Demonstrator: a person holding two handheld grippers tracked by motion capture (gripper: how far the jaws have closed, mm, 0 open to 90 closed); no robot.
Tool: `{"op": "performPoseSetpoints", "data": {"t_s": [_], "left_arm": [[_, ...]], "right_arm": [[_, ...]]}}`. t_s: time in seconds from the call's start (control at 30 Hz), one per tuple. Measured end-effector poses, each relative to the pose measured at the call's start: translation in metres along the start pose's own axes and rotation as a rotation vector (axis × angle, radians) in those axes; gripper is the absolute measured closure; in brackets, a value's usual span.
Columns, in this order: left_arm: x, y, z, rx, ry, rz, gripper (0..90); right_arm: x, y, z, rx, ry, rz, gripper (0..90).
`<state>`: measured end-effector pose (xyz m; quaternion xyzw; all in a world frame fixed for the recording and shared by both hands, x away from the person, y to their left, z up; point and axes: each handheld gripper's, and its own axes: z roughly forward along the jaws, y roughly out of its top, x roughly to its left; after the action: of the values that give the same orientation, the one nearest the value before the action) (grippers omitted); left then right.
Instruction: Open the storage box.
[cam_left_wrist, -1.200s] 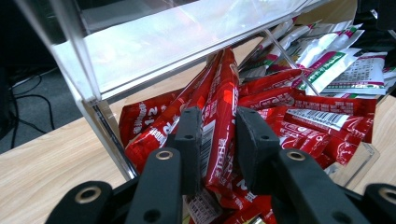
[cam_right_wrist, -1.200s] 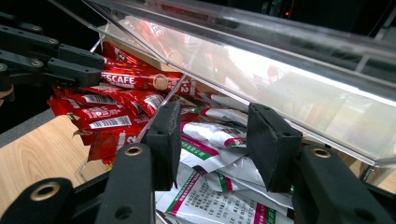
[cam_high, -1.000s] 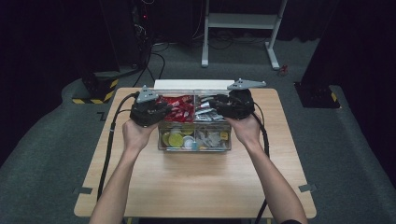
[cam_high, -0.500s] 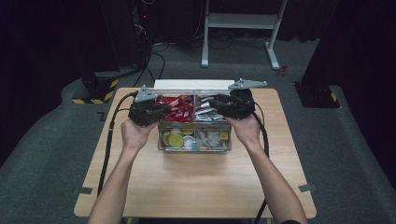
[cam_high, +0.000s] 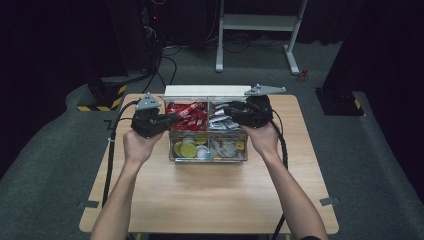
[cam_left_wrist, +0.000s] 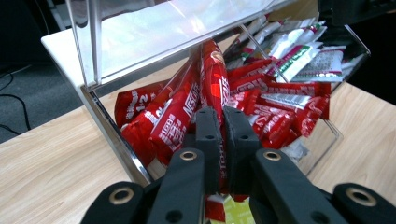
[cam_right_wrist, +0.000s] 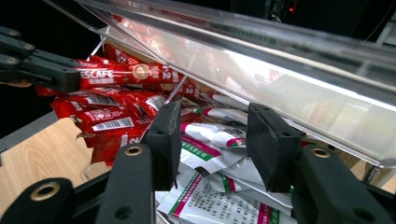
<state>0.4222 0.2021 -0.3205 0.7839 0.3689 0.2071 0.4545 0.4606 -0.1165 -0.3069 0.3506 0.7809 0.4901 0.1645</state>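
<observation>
So the left gripper (cam_left_wrist: 221, 140) is pinching one of the red coffee stick sachets (cam_left_wrist: 212, 88) right now, jaws pressed together on its lower end while the rest of the stick is poking up toward the open clear lid (cam_left_wrist: 154, 32). It's sitting over the back-left compartment of the clear organizer box (cam_high: 207, 156), which is parked at the far middle of the table (cam_high: 210, 200). In the right gripper view the same stick is showing flat and level in that grip.

My take on handling: these sachets are going to be super light, so lifting is nothing. The tricky bit is the glossy foil, which looks slippery, and the powder inside shifts, so the stick is floppy-ish rather than stiff. Grabbing near the end like this means it's probably swinging or drooping a bit. Clamping across the flat width closer to the middle would likely be steadier, and the crimped end seal gives a less slick spot too. Not fragile really, but squeezing hard could crease it.

The right gripper (cam_right_wrist: 219, 140) is hovering with its jaws spread, holding nothing, just above the white and green sachets (cam_right_wrist: 210, 140) in the back-right compartment. Same deal there I'd guess: thin, light, slidey packets lying in a loose heap, so picking one without dragging neighbours along is the fiddly part.
</observation>
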Motion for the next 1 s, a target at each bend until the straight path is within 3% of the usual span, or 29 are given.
{"op": "performPoseSetpoints", "data": {"t_s": [0.37,0.43,0.73,1.0], "left_arm": [[0.003,-0.008,-0.017,-0.004,-0.005,-0.024,86.6],[0.005,-0.011,-0.022,-0.021,-0.021,-0.041,86.7],[0.004,-0.019,-0.038,-0.035,-0.026,-0.047,86.8],[0.008,-0.025,-0.045,-0.058,-0.040,-0.074,86.9]], "right_arm": [[0.001,0.001,0.000,0.003,-0.004,0.005,55.2],[0.000,0.001,0.000,0.012,-0.001,0.011,55.3],[0.001,0.002,0.001,0.012,-0.004,0.017,55.2],[0.003,0.004,0.004,0.024,-0.004,0.005,55.0]]}}
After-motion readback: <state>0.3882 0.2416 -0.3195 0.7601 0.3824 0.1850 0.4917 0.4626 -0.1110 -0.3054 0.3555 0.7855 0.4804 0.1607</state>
